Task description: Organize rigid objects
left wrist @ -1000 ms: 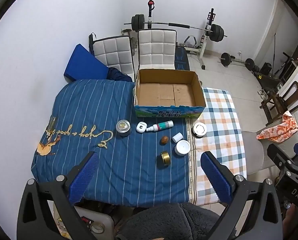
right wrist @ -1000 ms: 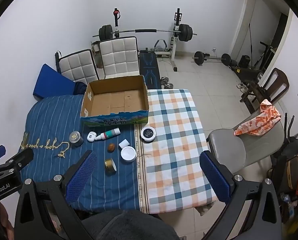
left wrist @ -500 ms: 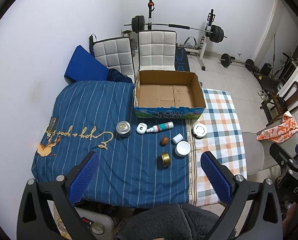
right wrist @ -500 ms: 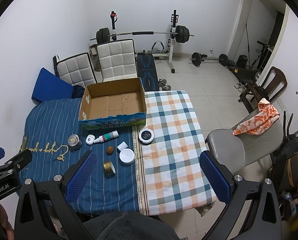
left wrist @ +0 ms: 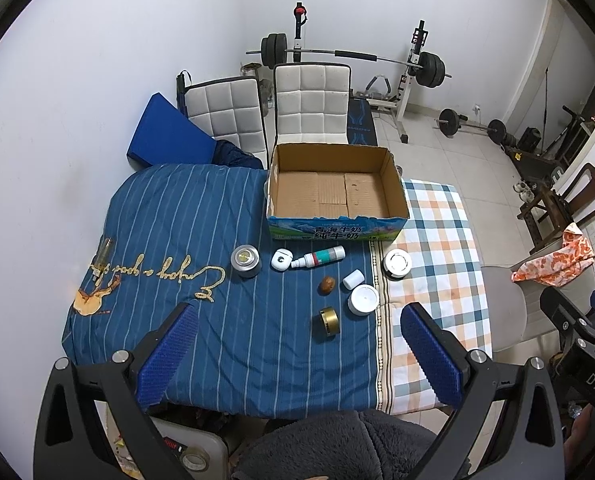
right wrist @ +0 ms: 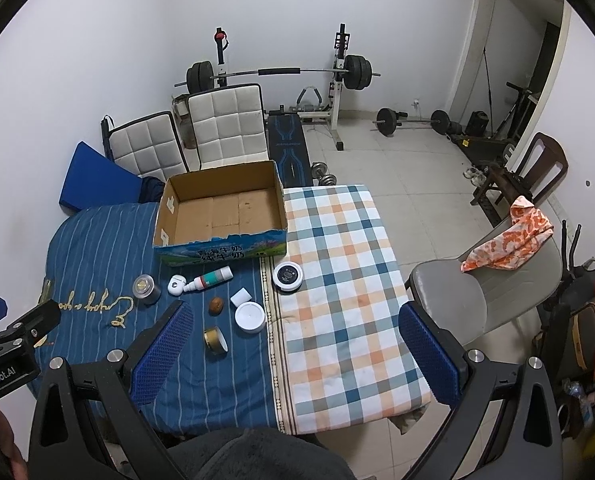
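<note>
An open cardboard box (left wrist: 337, 196) (right wrist: 223, 210), empty, stands at the table's far side. In front of it lie a grey tin (left wrist: 246, 261), a white earbud case (left wrist: 280, 259), a small spray bottle (left wrist: 319, 257), a brown nut-like piece (left wrist: 326, 284), a white cap (left wrist: 353, 279), a white jar (left wrist: 363, 299), a gold tin (left wrist: 329, 321) and a round white-rimmed dark disc (right wrist: 287, 277). My left gripper (left wrist: 297, 354) is open and empty, high above the table's near edge. My right gripper (right wrist: 295, 354) is open and empty, also high up.
The table carries a blue striped cloth (left wrist: 177, 240) on the left and a checked cloth (right wrist: 337, 280) on the right. Two white padded chairs (left wrist: 309, 104) stand behind it. A grey chair with an orange cloth (right wrist: 509, 240) is on the right. Weight equipment (right wrist: 281, 74) lines the back wall.
Both grippers have drifted slightly; the table sits a little lower in the right wrist view. No object on the table has moved.
</note>
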